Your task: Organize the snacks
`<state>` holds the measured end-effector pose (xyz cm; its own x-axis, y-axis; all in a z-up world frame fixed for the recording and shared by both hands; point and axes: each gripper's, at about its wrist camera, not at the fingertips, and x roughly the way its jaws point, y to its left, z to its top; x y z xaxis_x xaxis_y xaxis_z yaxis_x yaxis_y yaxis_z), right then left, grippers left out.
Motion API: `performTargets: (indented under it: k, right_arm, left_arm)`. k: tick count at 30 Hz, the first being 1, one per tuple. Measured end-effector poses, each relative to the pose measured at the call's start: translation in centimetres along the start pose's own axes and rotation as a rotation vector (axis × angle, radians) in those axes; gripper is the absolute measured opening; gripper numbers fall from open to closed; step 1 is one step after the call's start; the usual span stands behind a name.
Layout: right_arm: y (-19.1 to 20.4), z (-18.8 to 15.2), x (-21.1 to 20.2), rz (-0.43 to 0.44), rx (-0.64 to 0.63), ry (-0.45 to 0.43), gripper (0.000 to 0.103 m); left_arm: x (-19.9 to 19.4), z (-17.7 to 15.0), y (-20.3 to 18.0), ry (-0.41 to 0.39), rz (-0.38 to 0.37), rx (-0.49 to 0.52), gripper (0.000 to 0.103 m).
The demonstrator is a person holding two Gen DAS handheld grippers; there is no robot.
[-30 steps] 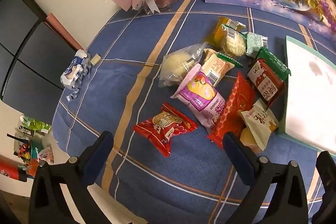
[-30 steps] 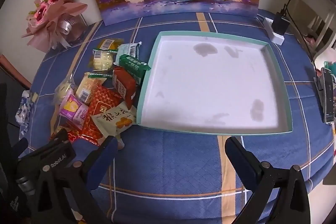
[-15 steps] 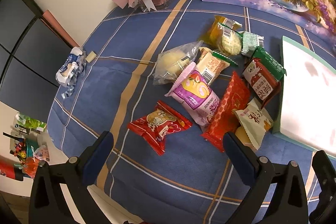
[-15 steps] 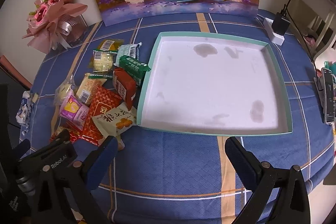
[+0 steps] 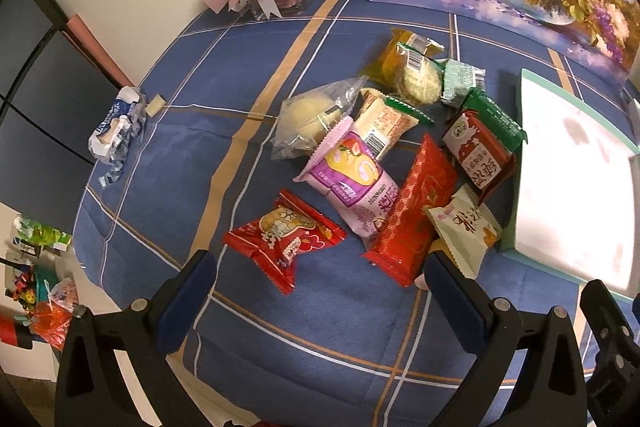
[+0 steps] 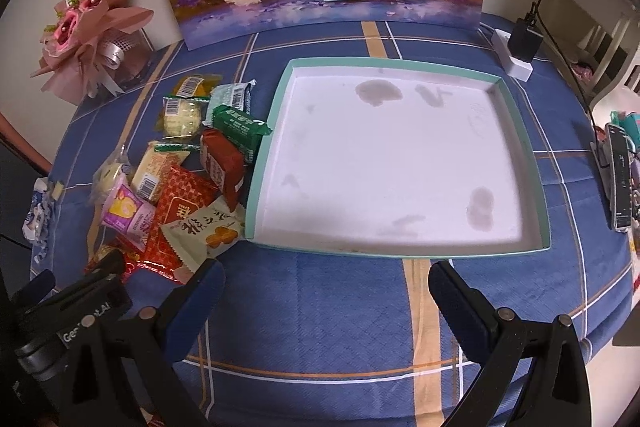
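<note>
Closer now, the left gripper (image 5: pixel 316 277) hovers, fingers wide, over snacks (image 5: pixel 284 233) crowding the tray (image 6: pixel 256 183).

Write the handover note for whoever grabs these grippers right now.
Left gripper: open, empty, hovering over the near edge of the snack pile, closest to the red packet.
Right gripper: open, empty, in front of the tray.
Snacks: all piled on the blue cloth left of the tray; two packets touch its left wall.
Done: nothing; the tray holds no snacks, only stains.
Left: move every packet into the tray.
</note>
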<state>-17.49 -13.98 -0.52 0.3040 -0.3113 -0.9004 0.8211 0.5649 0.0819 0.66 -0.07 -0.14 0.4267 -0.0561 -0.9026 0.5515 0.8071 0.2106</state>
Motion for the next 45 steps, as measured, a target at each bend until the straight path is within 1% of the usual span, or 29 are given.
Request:
performTargets:
  k: [13, 26, 45]
  right_arm:
    - [-0.05, 0.05, 0.57, -0.031, -0.001, 0.015, 0.103]
    - [0.13, -0.09, 0.82, -0.048, -0.011, 0.017, 0.103]
    - [0.33, -0.19, 0.93, -0.054, -0.022, 0.022, 0.103]
  left_arm:
    - [0.05, 0.07, 0.18, 0.008, -0.042, -0.007, 0.103]
    - [0.52, 0.15, 0.23, 0.029, -0.053, -0.016, 0.103]
    - [0.54, 0.19, 0.31, 0.028, -0.057, -0.019, 0.103]
